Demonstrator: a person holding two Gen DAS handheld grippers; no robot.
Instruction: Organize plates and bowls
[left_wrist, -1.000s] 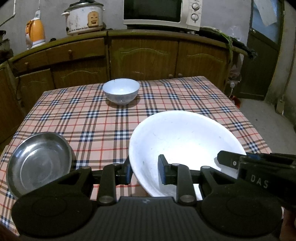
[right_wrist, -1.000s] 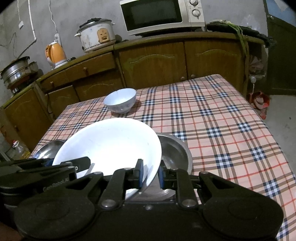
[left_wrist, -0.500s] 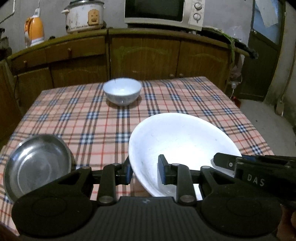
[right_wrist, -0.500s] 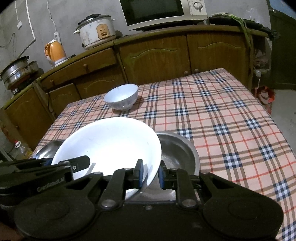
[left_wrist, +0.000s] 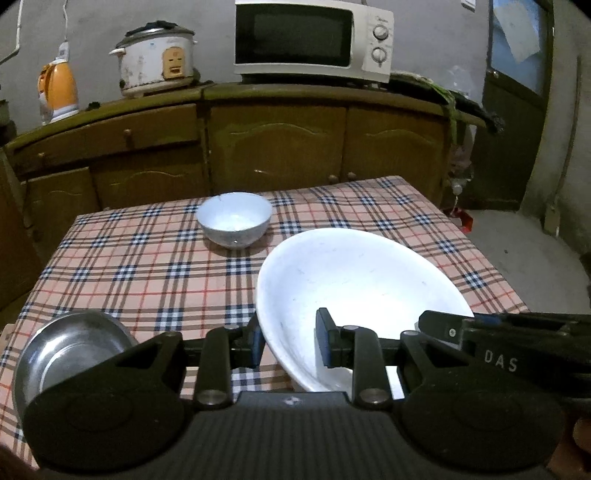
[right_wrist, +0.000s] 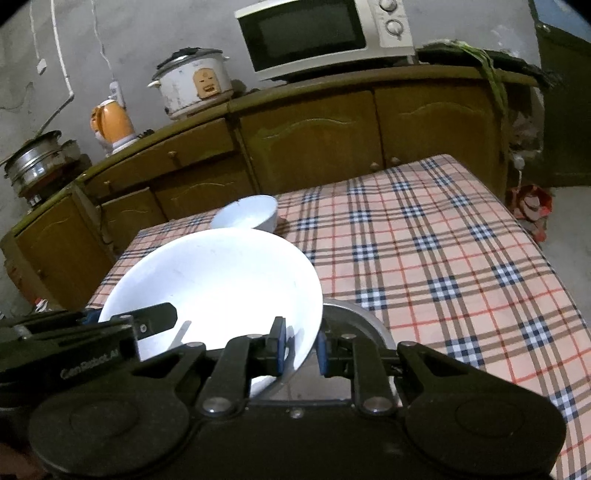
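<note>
Since the earlier frames both cameras sit higher and further back: more cupboard and wall show, the steel dish under the plate is more covered.

Left wrist view: left gripper (left_wrist: 289, 341) jaws straddle the near-left rim of the white plate (left_wrist: 354, 291), one finger outside, one inside; pinching the rim, though contact is hard to confirm. Plate is wide, shallow, glossy, tilted, held above the checked tablecloth surface (left_wrist: 147, 266). Small white bowl (left_wrist: 234, 219) stands further back, well apart. Round steel dish (left_wrist: 66, 350) at lower left, shiny, partly cut off by the gripper body. Right gripper enters from the right edge, its finger over the plate's right rim. Behind: wooden cupboards (left_wrist: 277, 147), microwave (left_wrist: 314, 40), rice cooker (left_wrist: 155, 59), orange kettle (left_wrist: 59, 88).

Right wrist view: right gripper (right_wrist: 300, 349) jaws pinch the plate's near-right rim, blue pads either side. Second steel dish (right_wrist: 354, 321) lies under the plate, mostly hidden by plate and gripper. White bowl is half hidden behind the plate's far rim. Left gripper crosses the lower left, finger over the plate. Steel pot stack (right_wrist: 37, 166) on the far-left counter.
</note>
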